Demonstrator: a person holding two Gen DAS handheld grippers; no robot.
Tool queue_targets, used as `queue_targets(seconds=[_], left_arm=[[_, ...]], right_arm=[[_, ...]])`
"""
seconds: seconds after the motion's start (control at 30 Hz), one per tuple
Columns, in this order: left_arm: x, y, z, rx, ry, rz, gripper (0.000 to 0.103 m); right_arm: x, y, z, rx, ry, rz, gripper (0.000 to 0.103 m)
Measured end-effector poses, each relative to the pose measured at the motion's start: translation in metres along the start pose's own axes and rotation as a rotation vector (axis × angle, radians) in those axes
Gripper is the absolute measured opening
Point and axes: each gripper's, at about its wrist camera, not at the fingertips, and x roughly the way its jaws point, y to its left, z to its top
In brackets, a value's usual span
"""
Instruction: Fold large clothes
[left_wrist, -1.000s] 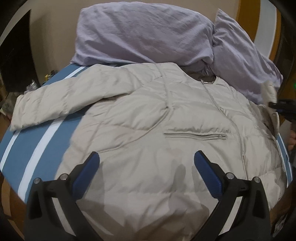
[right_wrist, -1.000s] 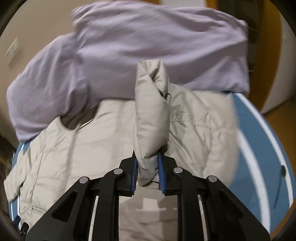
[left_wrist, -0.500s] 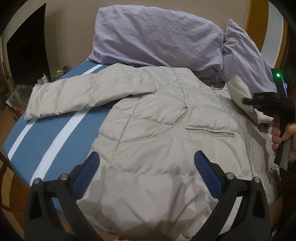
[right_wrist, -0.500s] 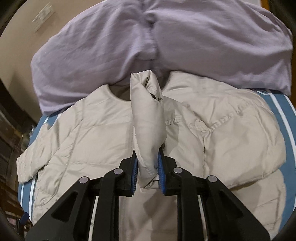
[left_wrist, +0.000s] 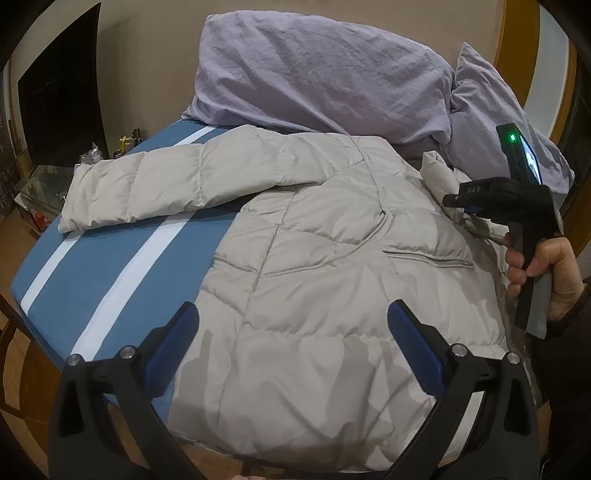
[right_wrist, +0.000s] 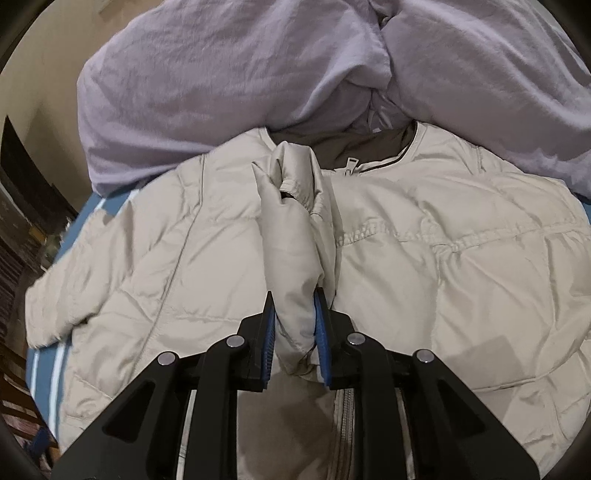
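Note:
A beige quilted puffer jacket lies front up on a blue bed, one sleeve stretched out to the left. My left gripper is open and empty above the jacket's hem. My right gripper is shut on the cuff end of the other sleeve and holds it folded over the jacket's chest, near the zipper and collar. The right gripper also shows in the left wrist view at the jacket's right side.
A lilac duvet is heaped at the head of the bed, behind the collar. The blue sheet with white stripes shows to the left. A dark screen and clutter stand beyond the bed's left edge.
My right gripper has carried the sleeve leftward over the jacket's chest towards the zipper. My left gripper has drawn back from the jacket, staying open.

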Motion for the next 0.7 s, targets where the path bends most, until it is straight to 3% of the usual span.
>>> queue_targets(seconds=[0.07, 0.13, 0.2, 0.4, 0.53, 0.7], left_arm=[[0.0, 0.001, 0.0, -0.002, 0.0, -0.002, 0.101], [0.001, 0.001, 0.0, -0.005, 0.002, -0.003, 0.101], [0.002, 0.002, 0.0, -0.006, 0.004, -0.007, 0.101], [0.003, 0.005, 0.0, -0.009, 0.003, -0.014, 0.101], [0.004, 0.006, 0.0, -0.008, 0.005, -0.015, 0.101], [0.006, 0.005, 0.001, -0.007, 0.01, -0.013, 0.101]], right_arm=[[-0.006, 0.0, 0.0, -0.005, -0.008, 0.013, 0.031], [-0.016, -0.004, 0.003, 0.01, -0.024, 0.051, 0.046], [-0.03, -0.011, 0.007, 0.024, -0.079, 0.047, 0.056], [-0.038, -0.041, 0.016, 0.087, -0.151, -0.082, 0.056], [-0.025, -0.048, 0.012, 0.08, -0.131, -0.158, 0.056], [-0.005, -0.036, 0.006, 0.032, -0.092, -0.188, 0.058]])
